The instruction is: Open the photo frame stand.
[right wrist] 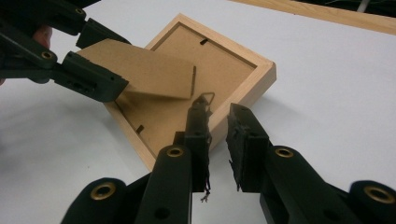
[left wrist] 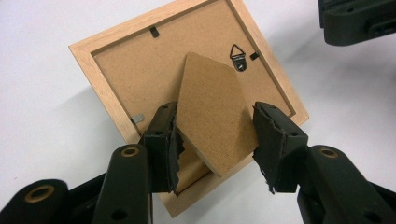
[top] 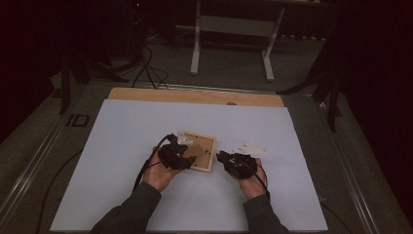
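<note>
Left gripper (left wrist: 215,140) jaws clamped on both side edges of cardboard stand (left wrist: 212,109), stand lifted off frame back. Picture frame (left wrist: 135,60) face down on counter (top: 122,131) just beyond. Right gripper (right wrist: 218,140) jaws slightly apart at frame's near edge, hanger (right wrist: 205,99) by left jaw tip.

The left gripper (left wrist: 215,140) hides the picture frame's (left wrist: 116,37) lower corner; white pieces (top: 249,148) right of centre are too small to identify.

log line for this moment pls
scene: wooden picture frame face down on white table | left gripper: jaws astride brown fibreboard easel stand | right gripper: open beside frame edge
</note>
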`<state>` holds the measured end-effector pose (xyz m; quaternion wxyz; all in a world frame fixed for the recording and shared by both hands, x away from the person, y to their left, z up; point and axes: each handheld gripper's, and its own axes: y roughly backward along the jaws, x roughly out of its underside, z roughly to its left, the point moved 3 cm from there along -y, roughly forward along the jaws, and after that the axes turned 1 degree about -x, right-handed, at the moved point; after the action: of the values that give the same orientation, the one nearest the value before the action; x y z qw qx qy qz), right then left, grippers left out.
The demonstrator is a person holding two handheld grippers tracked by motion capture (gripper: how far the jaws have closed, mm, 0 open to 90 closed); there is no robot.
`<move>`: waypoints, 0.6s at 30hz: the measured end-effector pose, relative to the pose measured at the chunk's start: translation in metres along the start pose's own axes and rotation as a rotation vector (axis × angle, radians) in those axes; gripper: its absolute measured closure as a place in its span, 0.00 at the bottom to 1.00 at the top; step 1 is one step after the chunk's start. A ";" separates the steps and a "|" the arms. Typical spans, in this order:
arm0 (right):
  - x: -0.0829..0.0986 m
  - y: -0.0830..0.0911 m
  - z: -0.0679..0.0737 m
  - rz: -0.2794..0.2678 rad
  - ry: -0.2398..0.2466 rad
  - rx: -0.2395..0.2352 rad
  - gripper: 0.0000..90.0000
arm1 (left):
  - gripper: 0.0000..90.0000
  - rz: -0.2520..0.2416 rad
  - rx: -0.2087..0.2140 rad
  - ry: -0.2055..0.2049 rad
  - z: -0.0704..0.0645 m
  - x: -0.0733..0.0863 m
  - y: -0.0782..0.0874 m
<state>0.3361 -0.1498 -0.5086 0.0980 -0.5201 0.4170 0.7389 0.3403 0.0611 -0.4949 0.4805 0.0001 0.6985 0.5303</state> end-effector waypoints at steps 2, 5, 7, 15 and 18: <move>0.000 0.000 0.000 0.002 0.002 0.000 0.86 | 0.59 -0.007 -0.006 -0.005 -0.001 0.002 0.000; 0.000 -0.001 0.001 0.003 0.003 0.000 0.85 | 0.59 -0.017 -0.015 -0.011 -0.002 0.004 0.001; 0.000 -0.001 0.001 0.005 0.003 0.001 0.84 | 0.59 -0.026 -0.024 -0.016 -0.004 0.006 0.001; 0.001 -0.003 0.004 0.015 0.014 -0.006 0.81 | 0.59 -0.071 -0.061 -0.061 -0.011 0.012 0.004; 0.001 -0.003 0.005 0.018 0.015 -0.008 0.79 | 0.59 -0.086 -0.086 -0.093 -0.015 0.014 0.006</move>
<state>0.3343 -0.1450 -0.5104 0.0863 -0.5224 0.4194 0.7374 0.3196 0.0600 -0.5006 0.5344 -0.0256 0.6514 0.5380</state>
